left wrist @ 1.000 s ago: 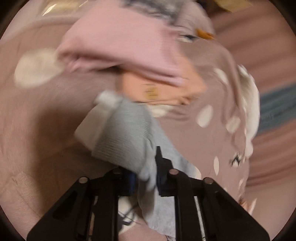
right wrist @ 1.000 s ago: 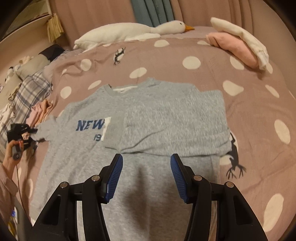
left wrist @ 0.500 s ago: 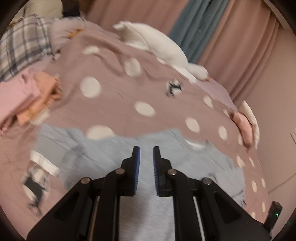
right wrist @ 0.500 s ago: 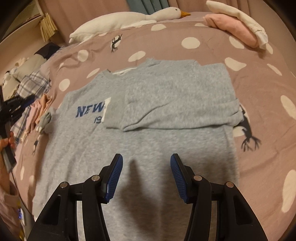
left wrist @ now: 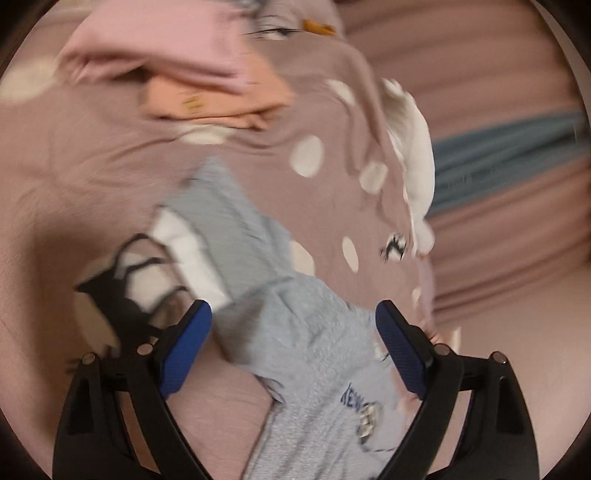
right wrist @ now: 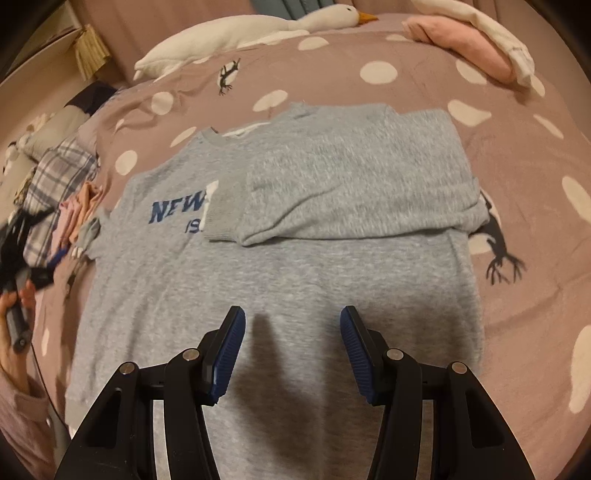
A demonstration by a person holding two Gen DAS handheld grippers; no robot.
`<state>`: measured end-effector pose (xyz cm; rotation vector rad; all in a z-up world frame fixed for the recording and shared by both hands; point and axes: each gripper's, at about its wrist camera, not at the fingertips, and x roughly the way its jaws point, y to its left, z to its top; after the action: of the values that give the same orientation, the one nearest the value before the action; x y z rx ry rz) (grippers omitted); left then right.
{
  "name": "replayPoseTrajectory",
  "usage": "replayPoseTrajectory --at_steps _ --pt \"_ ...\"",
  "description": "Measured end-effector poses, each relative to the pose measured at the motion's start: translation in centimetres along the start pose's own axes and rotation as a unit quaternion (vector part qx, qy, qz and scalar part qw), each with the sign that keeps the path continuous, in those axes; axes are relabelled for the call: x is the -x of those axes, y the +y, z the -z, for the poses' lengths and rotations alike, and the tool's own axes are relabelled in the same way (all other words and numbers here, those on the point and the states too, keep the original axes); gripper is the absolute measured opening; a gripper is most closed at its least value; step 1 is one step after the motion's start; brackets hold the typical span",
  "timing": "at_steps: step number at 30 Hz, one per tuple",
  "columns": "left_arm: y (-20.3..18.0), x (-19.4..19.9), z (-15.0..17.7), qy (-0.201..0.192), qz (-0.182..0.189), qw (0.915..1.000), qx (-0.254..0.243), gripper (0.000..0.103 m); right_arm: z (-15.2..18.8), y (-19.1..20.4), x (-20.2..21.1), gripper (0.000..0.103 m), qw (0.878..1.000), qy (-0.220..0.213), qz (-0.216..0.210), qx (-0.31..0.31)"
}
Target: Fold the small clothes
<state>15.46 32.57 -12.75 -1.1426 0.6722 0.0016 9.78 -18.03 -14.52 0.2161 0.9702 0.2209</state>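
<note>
Since half a second ago, my left claw [left wrist: 291, 328] has spread wide over the sleeve [left wrist: 236, 221]. Right claw [right wrist: 291, 332] hovers apart above the sweatshirt [right wrist: 277, 277]. Grip the cuff squarely, then fold inward flat.

One grey sweatshirt [right wrist: 280, 280] lies on one bed [right wrist: 524, 236], with one sleeve [right wrist: 332, 192] folded across its chest and the other sleeve [left wrist: 225, 221] stretched out to the side; one stuffed goose [right wrist: 258, 33] rests along the far edge; one folded pink garment [right wrist: 461, 44] sits under one white cloth [right wrist: 495, 33]; one plaid garment [right wrist: 59, 184] lies beside one small pile of pink and peach clothes [left wrist: 199, 74]; two tools are in view, the left tool [left wrist: 291, 354] and the right tool [right wrist: 291, 354]; the pile's exact count is too blurred to tell.
</note>
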Motion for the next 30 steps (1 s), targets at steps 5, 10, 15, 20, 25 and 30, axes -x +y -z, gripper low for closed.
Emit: replayPoseTrajectory --at_steps 5,10,15,20,25,30 --pt "3.6 -1.2 -0.9 0.027 0.044 0.9958 0.076 0.091 -0.1 1.3 -0.3 0.054 1.000 0.003 0.007 0.022" --pt "3.1 -2.5 -2.8 0.018 0.053 0.9953 0.078 0.091 -0.4 1.4 -0.4 0.055 1.000 0.002 0.005 0.025" --pt "3.0 -3.0 -4.4 -0.005 0.025 0.9955 0.091 0.065 -0.3 1.5 -1.0 0.056 1.000 0.009 0.010 0.024" --pt "4.6 -3.3 -4.3 0.006 -0.027 0.9951 0.095 0.017 -0.4 1.5 -1.0 0.057 1.000 0.007 0.008 0.025" --pt "2.0 -1.9 -4.6 0.000 -0.070 0.9972 0.026 0.010 -0.5 1.9 -1.3 0.060 0.999 0.007 0.013 0.031" --pt "-3.2 0.0 -4.9 0.003 -0.093 0.9916 -0.090 0.009 -0.3 1.7 -1.2 0.060 1.000 0.006 0.007 0.028"
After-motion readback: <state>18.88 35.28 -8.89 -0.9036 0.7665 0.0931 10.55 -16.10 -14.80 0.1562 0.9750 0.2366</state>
